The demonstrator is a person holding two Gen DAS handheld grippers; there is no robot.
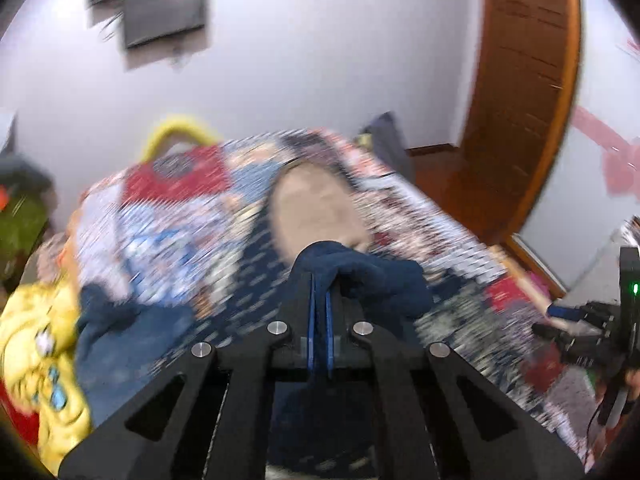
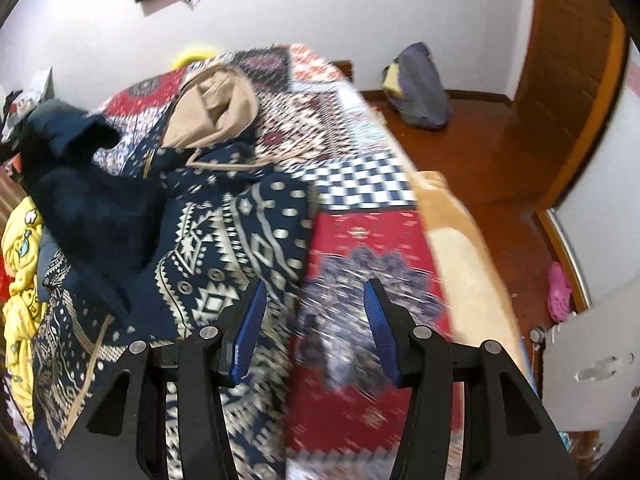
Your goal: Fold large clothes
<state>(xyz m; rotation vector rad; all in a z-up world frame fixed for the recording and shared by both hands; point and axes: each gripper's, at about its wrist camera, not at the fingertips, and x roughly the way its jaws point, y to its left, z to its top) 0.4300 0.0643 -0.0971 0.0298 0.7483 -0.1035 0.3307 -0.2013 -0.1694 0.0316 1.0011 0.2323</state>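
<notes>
- Jacket (image 2: pixel 224 240), navy with a cream geometric print and a tan-lined hood (image 2: pixel 216 108), lies spread on the bed (image 2: pixel 360 232), left half of the right wrist view.
- Left gripper (image 1: pixel 320 280): jaws closed on a navy cuff or edge of the jacket (image 1: pixel 360 268), cloth bunched over the fingertips at 12 o'clock. Left view is heavily motion-blurred.
- Right gripper (image 2: pixel 314 300): jaws wide open, nothing between them, over the jacket's right edge where it meets the patchwork bedspread (image 2: pixel 360 184).
- In the right view that lifted navy part sits at 10 o'clock (image 2: pixel 80 148).
- Yellow printed garment (image 2: pixel 20 260) at 9 o'clock, beside the jacket.
- Purple bag (image 2: pixel 420 88) on the wood floor (image 2: pixel 500 152) at 1 o'clock; pink clog (image 2: pixel 558 292) at 3 o'clock.
</notes>
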